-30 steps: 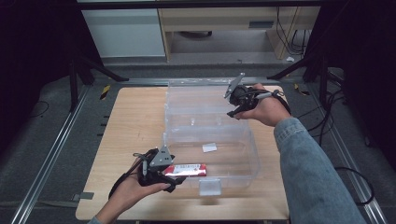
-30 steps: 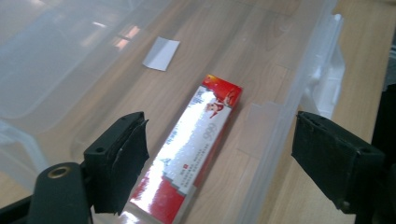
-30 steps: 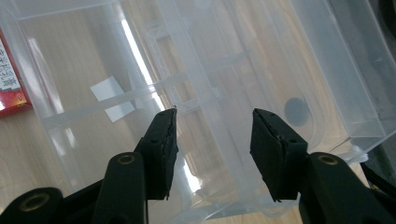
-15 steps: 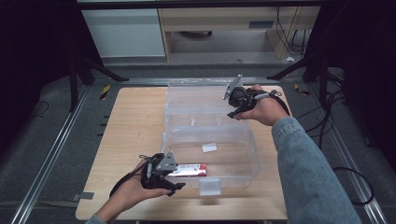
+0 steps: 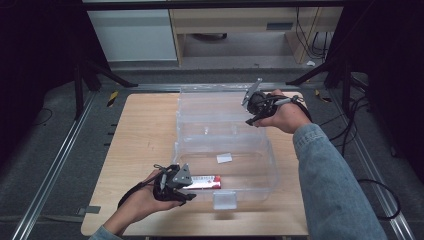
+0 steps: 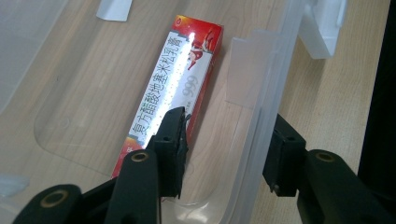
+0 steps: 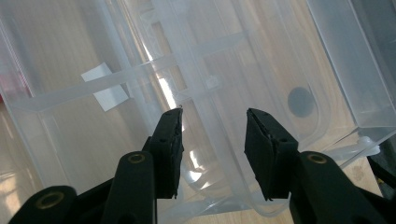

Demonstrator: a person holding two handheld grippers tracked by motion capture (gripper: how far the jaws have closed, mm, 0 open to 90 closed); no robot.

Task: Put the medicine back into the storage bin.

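Left claw (image 6: 224, 149) agape astride clear box (image 5: 225, 150) wall beside red carton (image 6: 175, 88); right claw (image 7: 212, 135) open, empty; risk: tipping box at near bench edge.

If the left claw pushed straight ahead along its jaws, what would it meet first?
Probably the clear plastic storage box's wall: the left claw straddles it with jaws open, one inside, one outside. The inner jaw would likely slide along the red and white carton, though depth is unclear.

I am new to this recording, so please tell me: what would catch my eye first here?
The red and white carton stands out, lying flat inside the clear plastic box near its front wall. The left gripper has its open jaws astride that wall. The right gripper is at the box's raised lid.
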